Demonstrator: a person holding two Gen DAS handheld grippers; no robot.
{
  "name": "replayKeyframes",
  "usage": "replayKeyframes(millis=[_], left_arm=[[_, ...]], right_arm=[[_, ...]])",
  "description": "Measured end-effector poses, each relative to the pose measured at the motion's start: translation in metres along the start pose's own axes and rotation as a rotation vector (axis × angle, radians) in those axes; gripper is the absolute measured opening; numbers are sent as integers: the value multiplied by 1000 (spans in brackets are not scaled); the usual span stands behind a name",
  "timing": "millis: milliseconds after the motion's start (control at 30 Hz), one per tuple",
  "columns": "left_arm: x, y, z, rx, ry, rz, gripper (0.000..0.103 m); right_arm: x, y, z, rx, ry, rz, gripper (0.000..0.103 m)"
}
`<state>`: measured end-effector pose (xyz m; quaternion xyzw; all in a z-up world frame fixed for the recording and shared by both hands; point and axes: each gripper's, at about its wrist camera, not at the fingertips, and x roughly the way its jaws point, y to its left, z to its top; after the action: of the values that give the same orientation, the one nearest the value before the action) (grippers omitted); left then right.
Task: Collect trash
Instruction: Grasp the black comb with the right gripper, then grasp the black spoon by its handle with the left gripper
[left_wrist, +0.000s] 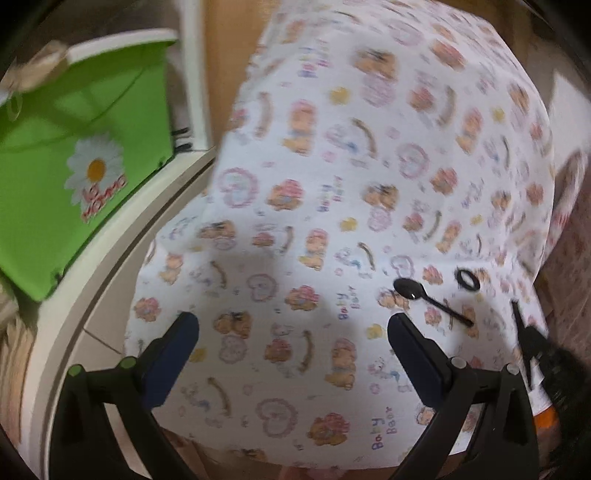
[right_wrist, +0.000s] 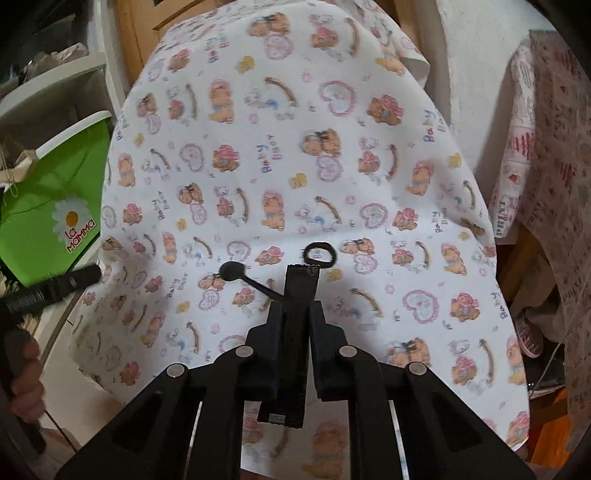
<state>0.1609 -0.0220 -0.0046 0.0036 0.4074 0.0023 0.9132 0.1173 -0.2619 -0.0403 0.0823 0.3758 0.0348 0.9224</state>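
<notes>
A round table under a white teddy-bear cloth (left_wrist: 332, 192) (right_wrist: 288, 173) carries a black plastic spoon (left_wrist: 424, 299) (right_wrist: 255, 282) and a black ring (left_wrist: 468, 280) (right_wrist: 320, 254) lying close together. My right gripper (right_wrist: 298, 310) is shut on a flat black strip with a serrated end (right_wrist: 301, 291), held just above the spoon's handle. In the left wrist view that strip (left_wrist: 517, 317) shows at the right edge. My left gripper (left_wrist: 291, 325) is open over bare cloth, left of the spoon, with nothing between its fingers. A green bin with a daisy label (left_wrist: 74, 155) (right_wrist: 55, 206) stands left of the table.
White shelving (left_wrist: 110, 280) runs between the bin and the table. A second patterned cloth (right_wrist: 554, 177) hangs at the right, with a pink slipper (right_wrist: 528, 336) on the floor below it. A hand (right_wrist: 26, 369) grips the left tool's handle at the left edge.
</notes>
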Motion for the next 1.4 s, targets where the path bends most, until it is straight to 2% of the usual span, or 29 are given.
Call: replayKeyframes(millis=[167,267,367,500,633,767,833,867,900,933,967,1033,1100,1167,1200,1300,1400], left_arm=[[11,-31,-6,40,12,-37,102],[22,-46,-8,33,38,-90,101],[31,-63,-6,14,54,-167,84],[52,-89,-3,-28,118,-231,77],[72,-115,1,-33,149,-192,77],[88,-138,0,5,158,-125,77],[94,-145,-4,40,173,-81,64],[98,-148,-6,44,187,-63,54],[104,-149,-8,43,216,-59,49],[104,-151,-9,47,205,-50,48],[103,-154,-10,58,193,-38,42],[102,-156,-11,64,199,-46,34],[100,-158,-12,74,206,-54,19],[96,-156,-15,66,203,-77,10],[93,-150,-17,39,180,-109,9],[82,-131,-22,18,177,-104,3],[68,-117,-24,4,155,-115,2]], right_arm=[[2,-23,7,57,31,-34,15],[0,-36,9,70,37,-39,15],[-1,-47,10,81,45,-41,15],[-3,-56,9,89,51,-47,15],[-6,-60,9,82,57,-47,15],[-13,-61,12,47,27,-69,15],[-16,-62,14,38,16,-73,16],[-17,-63,15,40,14,-71,16],[-18,-65,16,45,14,-68,16],[-19,-67,17,54,15,-63,16],[-19,-69,17,63,18,-59,16],[-20,-72,18,84,29,-40,16],[-20,-73,17,93,37,-26,16],[-20,-72,17,84,34,-33,16],[-20,-71,16,80,30,-41,16],[-22,-70,17,81,23,-47,16],[-24,-71,19,115,29,-25,16]])
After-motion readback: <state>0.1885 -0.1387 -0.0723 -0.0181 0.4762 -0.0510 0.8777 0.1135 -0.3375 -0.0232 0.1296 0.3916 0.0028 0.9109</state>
